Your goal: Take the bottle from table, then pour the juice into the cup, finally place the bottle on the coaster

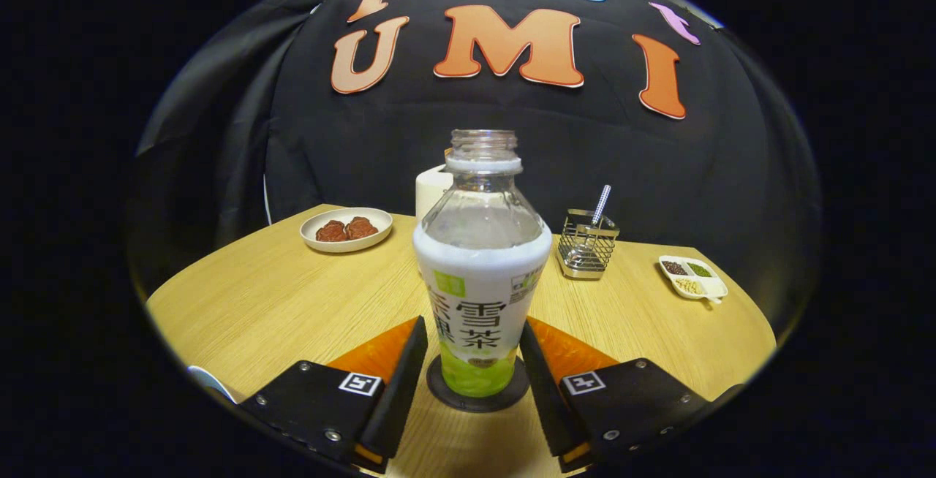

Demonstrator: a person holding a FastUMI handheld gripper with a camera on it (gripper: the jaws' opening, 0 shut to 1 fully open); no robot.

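Bottle [481, 273] stands upright and uncapped on the dark round coaster [478, 393], near the front edge of the tabletop [278, 302], and it sits squarely between the two fingers of the tool [474, 368]. The tool is spread: there's a sliver of daylight on each side between the fingers and the bottle's label, so neither one presses on it. Released, then, not grasping.

The bottle's long axis runs straight up, at right angles to the line the fingers point along, and the bottle lies dead ahead, centred in the gap. The clear upper part looks empty, so my read is that the pour is done and the bottle is set down where the task wants it. The move this calls for is a straight pull back along the fingers' own line, since any sideways drift could clip the label and tip a light bottle.

Beyond it, toward the far edge: a plate of brown pastries [346, 230], a white cup [433, 189] half hidden behind the bottle, a wire basket [586, 248] with a utensil, and a small divided dish [692, 278] toward the right edge.
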